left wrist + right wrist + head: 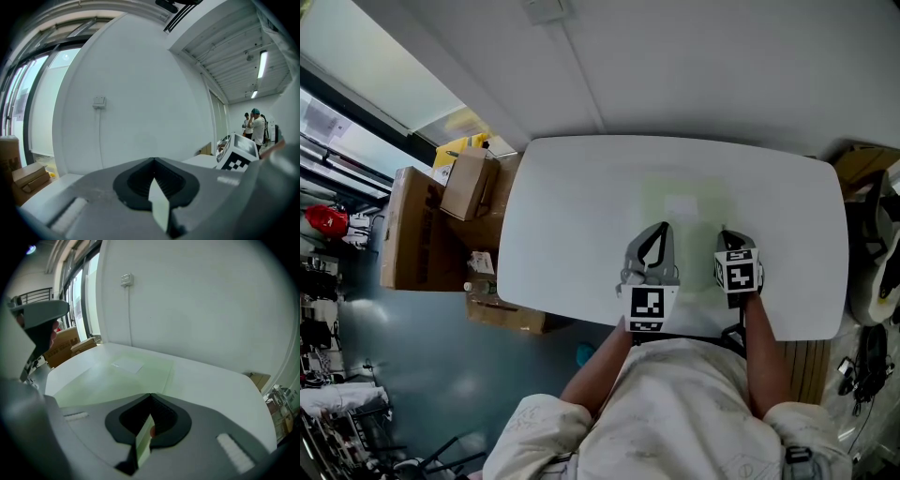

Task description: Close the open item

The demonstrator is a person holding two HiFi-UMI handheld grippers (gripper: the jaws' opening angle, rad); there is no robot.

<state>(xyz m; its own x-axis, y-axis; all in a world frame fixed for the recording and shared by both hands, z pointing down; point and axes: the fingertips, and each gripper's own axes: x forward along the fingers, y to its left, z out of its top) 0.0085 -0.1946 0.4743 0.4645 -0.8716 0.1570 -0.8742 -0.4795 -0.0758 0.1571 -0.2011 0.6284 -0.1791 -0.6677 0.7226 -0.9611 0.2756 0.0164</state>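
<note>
Both claws are pinched together at the tips, empty. A pale green folder [684, 202] lies flat at the centre of the white tabletop [572, 216], just beyond left claw [663, 228] and right claw [725, 234]. Only the right claw points down at it.
</note>
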